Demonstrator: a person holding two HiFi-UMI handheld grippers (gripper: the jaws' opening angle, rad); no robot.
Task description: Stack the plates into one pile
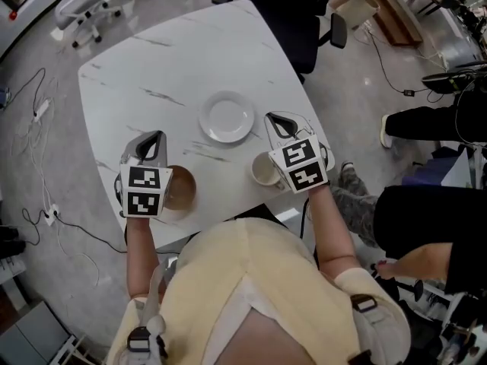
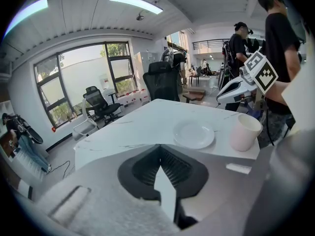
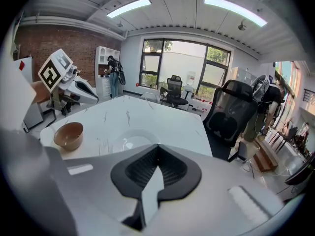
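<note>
Hovering clenched and empty, left gripper [image 1: 158, 137] and right gripper [image 1: 271, 118] flank the white plate [image 1: 227, 117] lying just ahead between their jaws on the desk [image 1: 152, 67]; a careless swing could knock the brown bowl [image 1: 179, 188] or white cup [image 1: 265, 171] beside them.

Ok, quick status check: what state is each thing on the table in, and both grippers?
left gripper: fingers shut, holding nothing.
right gripper: fingers shut, holding nothing.
plate: lying flat on the table, bare, nothing stacked on it.
bowl: upright beside the left gripper, looks empty.
cup: upright beside the right gripper, looks empty.
</note>
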